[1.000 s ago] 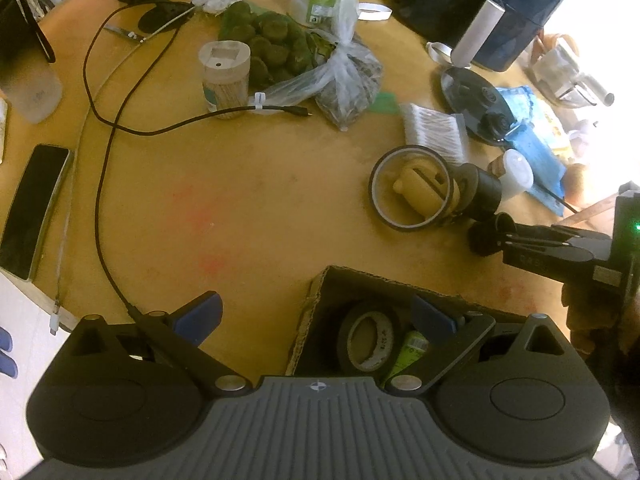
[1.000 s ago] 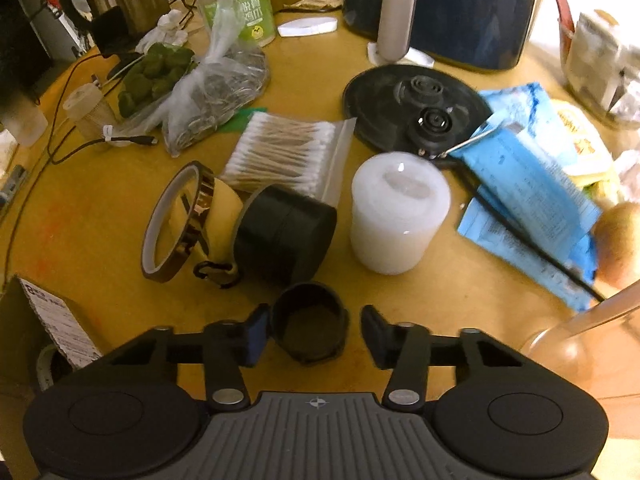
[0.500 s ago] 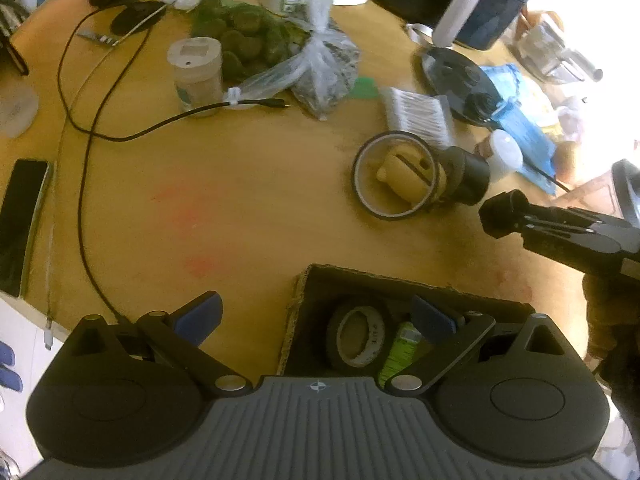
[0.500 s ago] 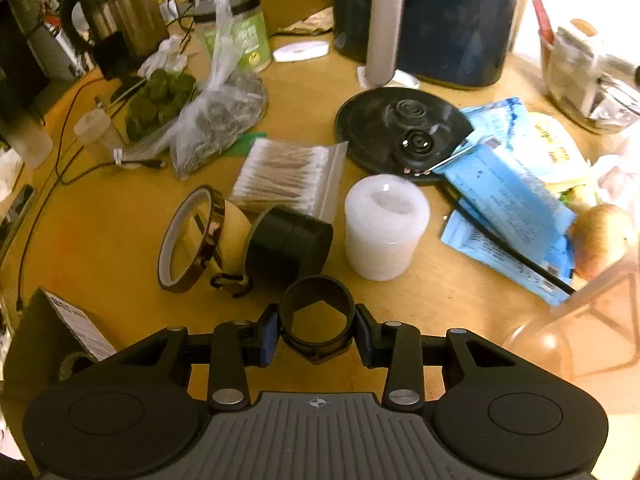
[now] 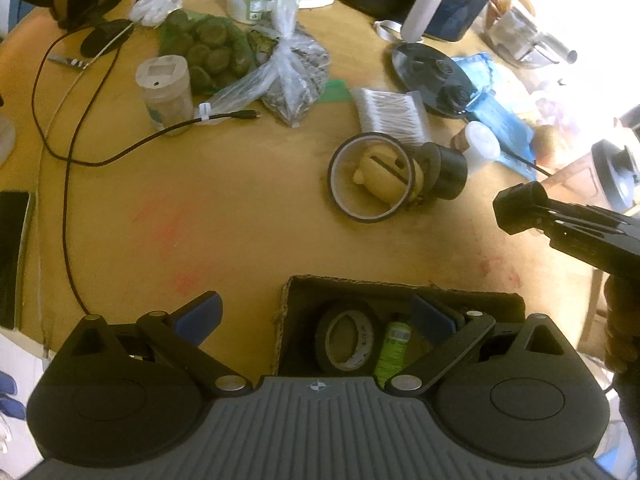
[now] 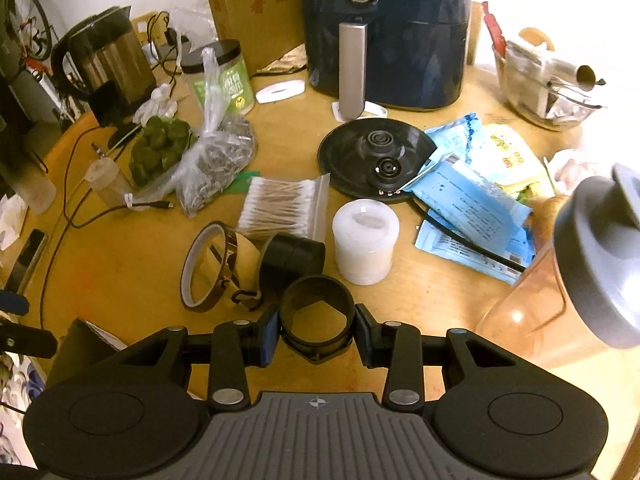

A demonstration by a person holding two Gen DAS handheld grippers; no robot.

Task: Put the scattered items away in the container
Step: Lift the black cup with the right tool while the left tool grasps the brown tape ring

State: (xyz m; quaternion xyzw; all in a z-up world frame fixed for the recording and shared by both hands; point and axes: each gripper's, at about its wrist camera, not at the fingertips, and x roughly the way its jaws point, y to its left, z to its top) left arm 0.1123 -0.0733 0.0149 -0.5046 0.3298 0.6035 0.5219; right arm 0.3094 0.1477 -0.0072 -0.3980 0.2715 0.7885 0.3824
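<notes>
**Black ring in the right gripper, box waiting to its left**

We are holding a short black ring [image 6: 317, 316] in the right gripper [image 6: 316, 332], its two blue pads pressing on the ring's opposite sides. The ring is hanging clear of the table [image 5: 248, 216], its open bore facing up toward the camera.

The move ahead is turning on one relation: the cardboard box [image 5: 400, 290] is lying to the left of the ring and nearer us, directly under the left gripper [image 5: 316, 320]. In the left view the ring is showing at the right edge, beyond the box's far right corner, so we are judging that it needs to travel left and back before dropping.

The left gripper is standing wide open and holding nothing, one finger over the box.

Inside the box we are seeing a tape roll [image 5: 347, 340] standing on edge and a green tube [image 5: 394, 346] beside it.
</notes>
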